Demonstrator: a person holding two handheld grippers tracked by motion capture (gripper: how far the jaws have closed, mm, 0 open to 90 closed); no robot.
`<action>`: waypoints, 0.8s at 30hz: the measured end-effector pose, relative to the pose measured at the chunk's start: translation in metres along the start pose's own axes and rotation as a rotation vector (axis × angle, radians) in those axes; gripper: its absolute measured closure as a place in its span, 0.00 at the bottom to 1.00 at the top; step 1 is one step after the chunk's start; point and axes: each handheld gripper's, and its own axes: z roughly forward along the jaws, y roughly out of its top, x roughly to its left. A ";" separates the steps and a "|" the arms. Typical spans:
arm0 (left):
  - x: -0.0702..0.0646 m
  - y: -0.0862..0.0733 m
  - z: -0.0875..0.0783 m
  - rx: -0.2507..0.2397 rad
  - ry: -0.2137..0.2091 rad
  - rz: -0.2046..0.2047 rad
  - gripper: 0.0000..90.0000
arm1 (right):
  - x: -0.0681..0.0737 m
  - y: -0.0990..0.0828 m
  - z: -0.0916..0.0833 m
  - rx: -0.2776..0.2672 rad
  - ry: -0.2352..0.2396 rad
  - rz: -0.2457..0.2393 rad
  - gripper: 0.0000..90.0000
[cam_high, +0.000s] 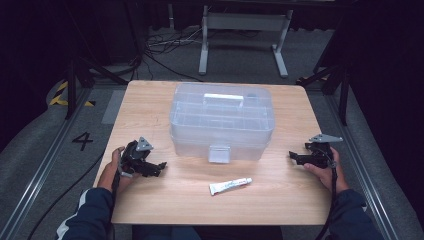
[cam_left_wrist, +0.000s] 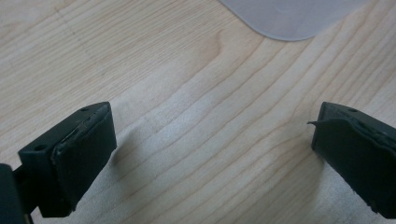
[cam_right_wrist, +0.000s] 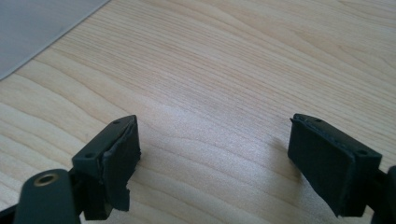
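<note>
A clear plastic storage box with a white handle on its lid and a front latch stands shut in the middle of the wooden table. A small white tube lies in front of it. My left gripper rests on the table to the box's left, jaws wide apart over bare wood, so it is open. At the box's right my right gripper rests too, open, with nothing between its jaws. A corner of the box shows in the left gripper view, and the box's edge in the right gripper view.
The table's near edge lies just ahead of the person's forearms. Beyond the far edge are a grey frame's legs and cables on the floor. Metal rails run along both sides of the table.
</note>
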 end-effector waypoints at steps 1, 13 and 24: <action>0.001 0.000 0.000 0.002 -0.010 -0.005 0.01 | 0.000 0.000 0.000 0.000 0.000 0.000 0.19; 0.008 -0.008 -0.007 -0.003 -0.042 0.027 0.05 | 0.000 0.001 0.002 0.002 0.000 0.003 0.17; 0.013 -0.010 -0.008 -0.003 -0.064 0.050 0.03 | -0.008 0.000 -0.003 -0.002 0.025 0.031 0.21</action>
